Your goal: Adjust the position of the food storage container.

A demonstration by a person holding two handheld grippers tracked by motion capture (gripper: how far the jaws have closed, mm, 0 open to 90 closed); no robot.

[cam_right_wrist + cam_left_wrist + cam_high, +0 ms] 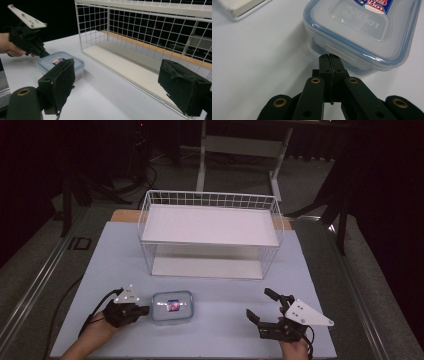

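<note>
My left claw [145, 310] is closed tight, its two jaws pressed flat together with nothing between them, and its tip sits right at the short side of the clear plastic box [172, 307], at or just under the little latch tab [340, 53] on the lid's rim; whether it actually touches the tab I cannot tell. The box lies flat on the table [210, 330], lid on, with a blue seal running round the rim and a small coloured label [375, 5] on top. Its walls are cloudy, so I cannot make out anything inside. Beyond the box, farther from me, stands the white wire rack [210, 232], two shelves, an upper board and a lower board, both bare, with the mesh open toward me along the lower level. My right claw [260, 307] rests well off to the other side of the box, jaws spread wide and holding nothing; through the gap between them I look at the lower shelf of the rack and the box off to one side, with my left claw behind it. A broad stretch of bare tabletop separates my two claws, and another strip lies between the box and the front edge of the rack. The table's near edge runs just behind both my hands.
</note>
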